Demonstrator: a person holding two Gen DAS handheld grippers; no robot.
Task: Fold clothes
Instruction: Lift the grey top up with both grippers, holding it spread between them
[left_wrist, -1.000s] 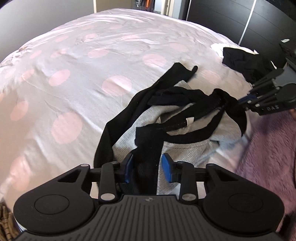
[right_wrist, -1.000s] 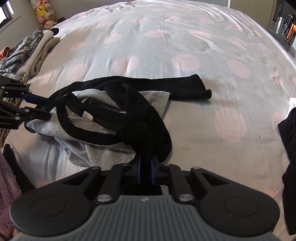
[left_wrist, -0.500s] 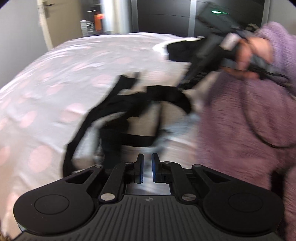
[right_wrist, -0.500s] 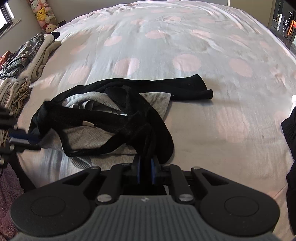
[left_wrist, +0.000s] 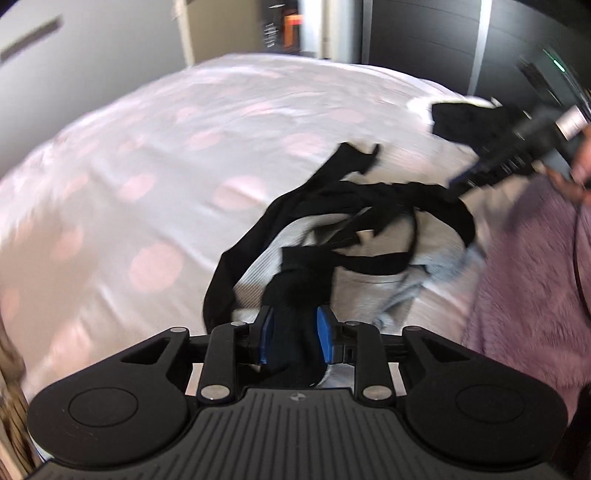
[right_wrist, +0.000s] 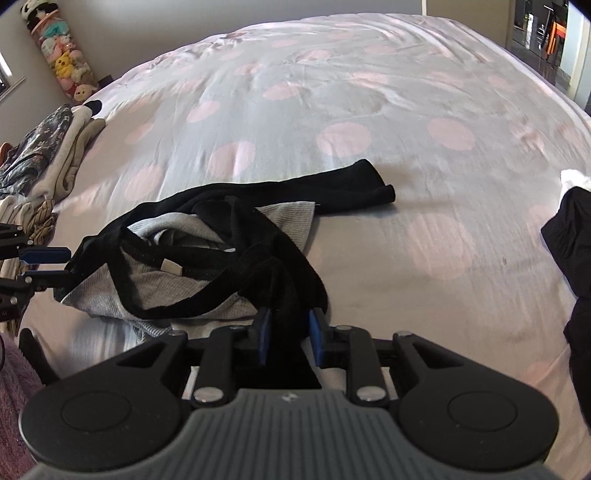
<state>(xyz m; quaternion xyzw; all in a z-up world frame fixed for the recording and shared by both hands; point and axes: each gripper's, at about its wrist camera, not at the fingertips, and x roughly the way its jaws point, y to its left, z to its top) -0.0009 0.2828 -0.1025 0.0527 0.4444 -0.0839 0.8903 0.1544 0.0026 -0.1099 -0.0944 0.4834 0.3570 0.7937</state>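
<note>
A crumpled grey garment with black trim and black sleeves (right_wrist: 221, 254) lies on the bed near its front edge; it also shows in the left wrist view (left_wrist: 332, 240). My left gripper (left_wrist: 293, 332) has its blue pads apart with a bunch of black fabric (left_wrist: 299, 291) between them. My right gripper (right_wrist: 290, 332) also has its pads apart, with black fabric (right_wrist: 284, 295) lying between them. The left gripper shows at the left edge of the right wrist view (right_wrist: 44, 264). The right gripper shows at the upper right of the left wrist view (left_wrist: 491, 166).
The bed has a pale cover with pink dots (right_wrist: 343, 136). A black garment (right_wrist: 572, 240) lies at the right edge. A pile of folded clothes (right_wrist: 44, 155) sits at the left, with plush toys (right_wrist: 62, 59) beyond. My purple fleece sleeve (left_wrist: 535, 295) is at the right.
Both grippers have opened: the right was clamped on the black fabric and its pads now stand apart. The left pads were nearly together half a second ago and now straddle black fabric.
</note>
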